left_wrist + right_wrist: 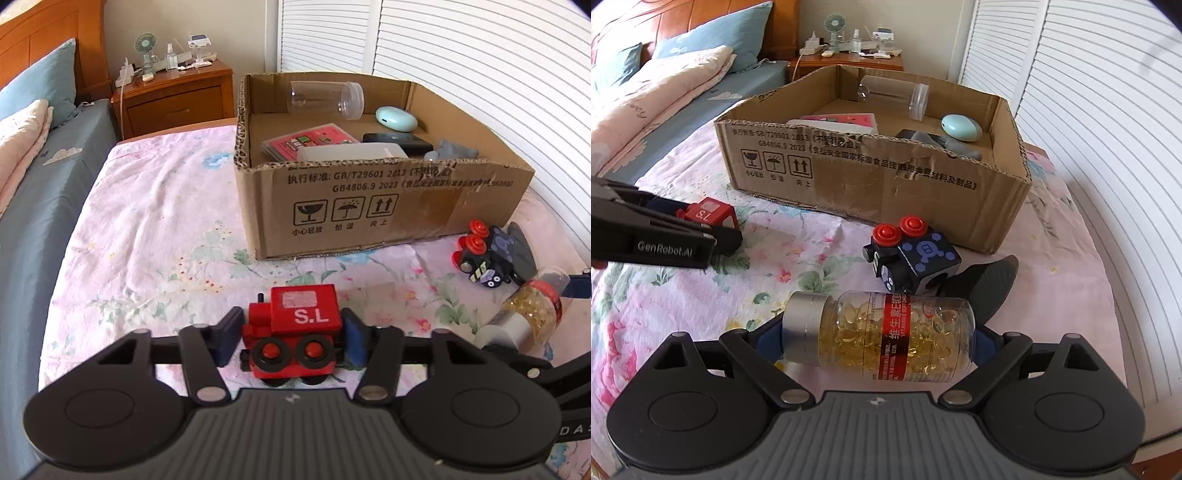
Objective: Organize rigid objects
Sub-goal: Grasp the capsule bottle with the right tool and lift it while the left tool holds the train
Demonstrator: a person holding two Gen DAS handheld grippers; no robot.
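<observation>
My left gripper [291, 339] is shut on a red toy train marked "S.L" [295, 332], low over the floral sheet; the train also shows in the right wrist view [709, 214]. My right gripper [879, 339] is shut on a clear capsule bottle [879, 336] with a silver cap and red label, held sideways; it also shows in the left wrist view [528, 314]. A black toy train with red knobs [908, 254] lies on the sheet between the bottle and an open cardboard box [886, 184], which holds several items.
In the box [388, 206] lie a clear jar [325, 98], a mint case [395, 118], a pink card pack [310, 142] and a black device [397, 142]. A dark curved piece [990, 284] lies by the black train. A wooden nightstand [173, 96] stands behind, shutters to the right.
</observation>
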